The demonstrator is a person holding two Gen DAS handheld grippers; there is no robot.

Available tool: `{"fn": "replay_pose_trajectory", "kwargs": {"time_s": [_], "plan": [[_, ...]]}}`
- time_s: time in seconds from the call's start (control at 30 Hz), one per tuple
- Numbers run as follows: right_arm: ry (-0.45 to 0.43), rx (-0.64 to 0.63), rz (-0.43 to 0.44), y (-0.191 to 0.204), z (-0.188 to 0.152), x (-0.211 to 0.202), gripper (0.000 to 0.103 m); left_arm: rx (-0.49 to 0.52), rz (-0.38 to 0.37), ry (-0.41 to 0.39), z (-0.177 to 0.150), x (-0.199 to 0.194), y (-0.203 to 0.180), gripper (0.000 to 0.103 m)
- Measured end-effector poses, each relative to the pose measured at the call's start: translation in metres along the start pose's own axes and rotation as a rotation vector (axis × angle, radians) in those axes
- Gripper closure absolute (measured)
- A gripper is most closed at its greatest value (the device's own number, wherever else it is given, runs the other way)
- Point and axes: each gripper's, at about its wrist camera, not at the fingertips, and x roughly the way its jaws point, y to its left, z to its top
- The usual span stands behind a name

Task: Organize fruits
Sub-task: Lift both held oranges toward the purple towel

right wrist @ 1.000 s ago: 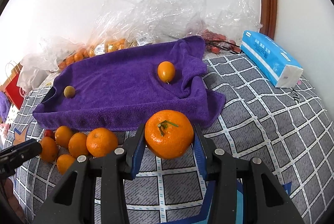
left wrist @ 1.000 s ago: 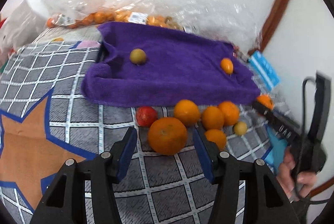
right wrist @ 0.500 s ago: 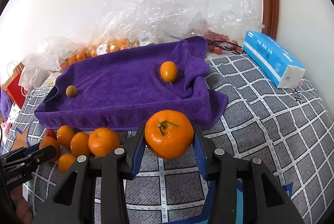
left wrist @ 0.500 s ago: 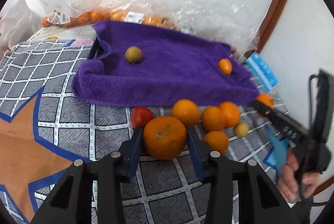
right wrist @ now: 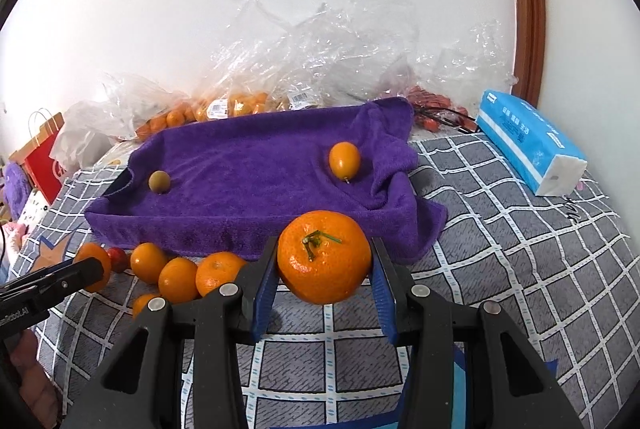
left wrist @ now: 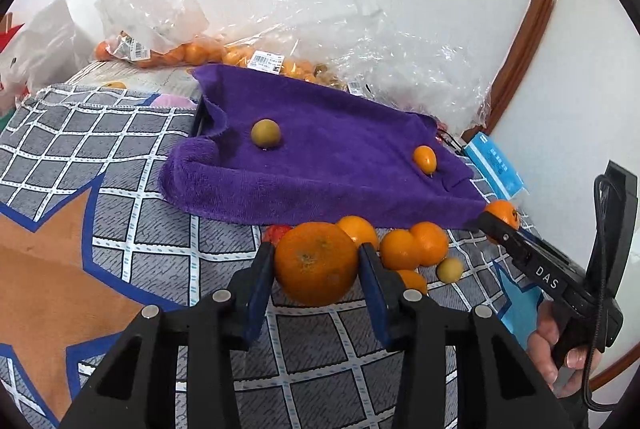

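Gripping a mandarin apiece, the left tool [left wrist: 317, 265] and the right tool [right wrist: 324, 263] hang over a grey checked cloth, each narrowed onto its fruit. The left tool's jaws have just been closing, and its blue pads now press both flanks of a large mandarin [left wrist: 316, 263] taken from the loose cluster of fruit [left wrist: 412, 249] lying just in front of the purple towel [left wrist: 328, 165]. The right tool holds a stemmed mandarin [right wrist: 324, 261] stem-up, clear of the cloth and close to the towel's near corner.

The towel appears draped over a shallow tray, which would explain its raised, padded rim: a soft bed that stops round fruit rolling away. Two pieces already sit in it, well apart, a greenish-brown round fruit [left wrist: 265, 133] towards the left and a small orange kumquat [right wrist: 344, 160] towards the right, suggesting that kinds are being kept separate. Both mandarins seem bound for that tray, with most of the sorting not yet done. Bagged citrus [right wrist: 224, 107] lies behind the towel against the wall, and a blue tissue pack [right wrist: 532, 145] rests off to the right.
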Motion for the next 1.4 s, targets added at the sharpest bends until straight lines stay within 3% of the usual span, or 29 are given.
{"fn": "replay_pose_trajectory", "kwargs": {"time_s": [0.4, 0.87, 1.23, 1.4], "plan": [[-0.029, 0.004, 0.032, 0.002, -0.001, -0.004, 0.06, 0.018, 0.029, -0.087, -0.001, -0.013, -0.005, 0.063], [-0.065, -0.01, 0.067, 0.005, -0.001, -0.011, 0.06, -0.046, 0.093, -0.165, 0.002, -0.025, 0.008, 0.063], [-0.03, 0.069, 0.118, -0.007, 0.006, -0.004, 0.06, -0.064, 0.095, -0.163, 0.004, -0.027, 0.012, 0.063], [-0.025, 0.068, 0.107, -0.01, 0.022, -0.009, 0.06, -0.122, 0.076, -0.142, 0.013, -0.031, 0.019, 0.063]]}}
